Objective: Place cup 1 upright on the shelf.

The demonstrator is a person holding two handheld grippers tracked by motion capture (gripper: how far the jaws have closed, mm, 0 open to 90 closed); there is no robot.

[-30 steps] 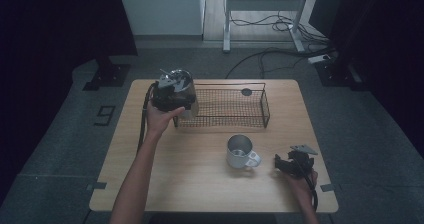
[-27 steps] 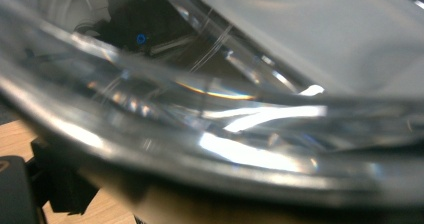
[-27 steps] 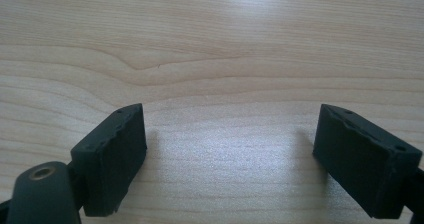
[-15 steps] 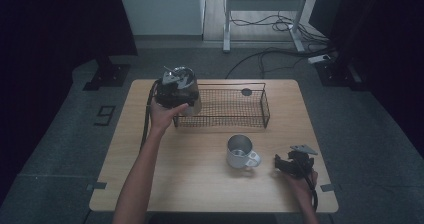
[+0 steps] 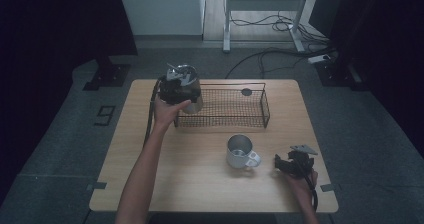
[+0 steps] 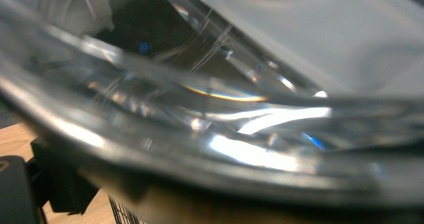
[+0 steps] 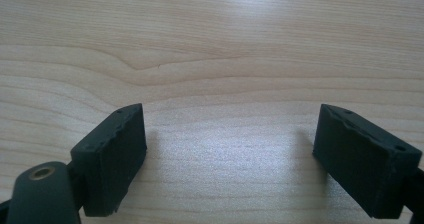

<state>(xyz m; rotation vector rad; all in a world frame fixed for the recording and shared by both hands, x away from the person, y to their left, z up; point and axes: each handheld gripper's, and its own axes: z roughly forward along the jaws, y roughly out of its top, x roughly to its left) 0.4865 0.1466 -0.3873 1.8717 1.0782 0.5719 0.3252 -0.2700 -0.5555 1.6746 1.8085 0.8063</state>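
Note:
A shiny metal cup (image 5: 192, 91) hangs over the left end of the black wire basket (image 5: 265, 109), and my left gripper (image 5: 176, 90) is shut on its rim. In the left gripper view the cup's bright rim (image 6: 225, 149) lies right against the camera. A second metal mug (image 5: 240, 151) with a handle stands on the wooden table (image 5: 190, 184) in front of the basket. My right gripper (image 5: 289, 164) rests near the table's front right corner, to the right of that mug. Its jaws stand open (image 7: 230, 154) over bare wood with nothing between them.
A small dark round thing (image 5: 246, 91) lies at the far side of the basket. The left gripper's cable (image 5: 149, 119) trails down along the forearm. Beyond the table, cables and a desk frame (image 5: 265, 4) are on the floor.
My left hand has carried the cup a little to the right and farther back, over the basket's left end. The right gripper has stayed in place.

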